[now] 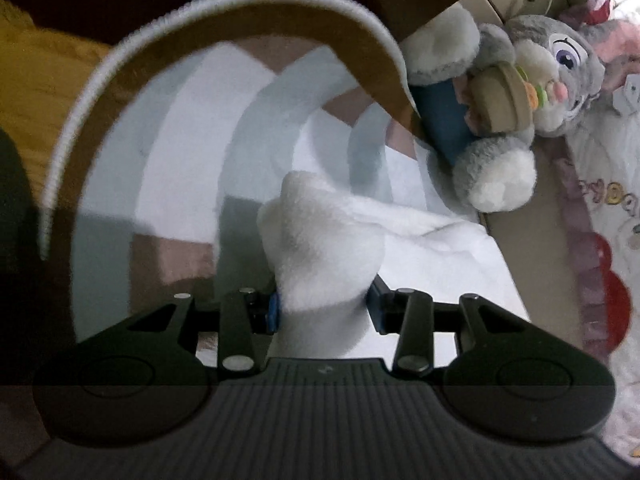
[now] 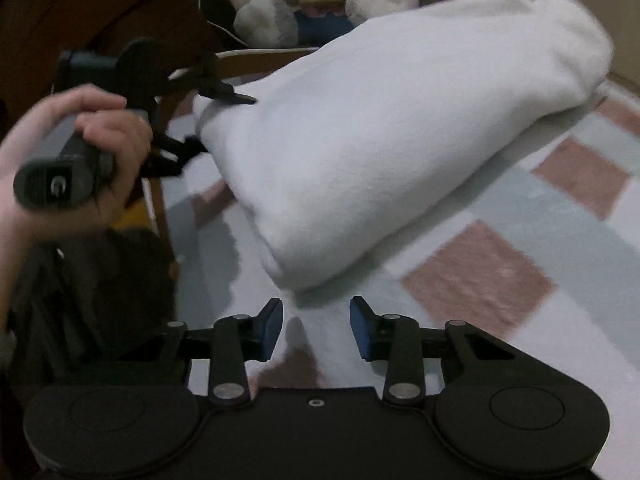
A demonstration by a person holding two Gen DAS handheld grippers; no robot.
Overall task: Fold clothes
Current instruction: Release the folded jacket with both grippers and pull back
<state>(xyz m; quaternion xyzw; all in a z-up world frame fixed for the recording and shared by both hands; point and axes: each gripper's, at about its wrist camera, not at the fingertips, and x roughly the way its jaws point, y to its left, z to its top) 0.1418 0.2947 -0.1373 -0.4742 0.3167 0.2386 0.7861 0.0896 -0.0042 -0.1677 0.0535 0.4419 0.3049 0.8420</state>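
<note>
A white fleece garment [image 2: 400,120] lies bunched on a bed cover [image 2: 480,272] checked in pale blue, white and dusty pink. My left gripper [image 1: 324,304] is shut on a fold of the garment [image 1: 320,248], which bulges up between its blue pads. In the right wrist view a hand [image 2: 100,128] holds that left gripper [image 2: 220,124] at the garment's left edge, lifting it off the cover. My right gripper [image 2: 316,320] hangs just short of the garment's near corner. Its blue pads stand apart with only the cover showing between them.
A grey and white plush rabbit [image 1: 552,72] sits at the head of the bed, also seen as a plush rabbit [image 2: 320,8] beyond the garment. A brown border with white ribbed piping [image 1: 240,20] arches around the cover. Pink and red printed bedding [image 1: 600,240] lies to the right.
</note>
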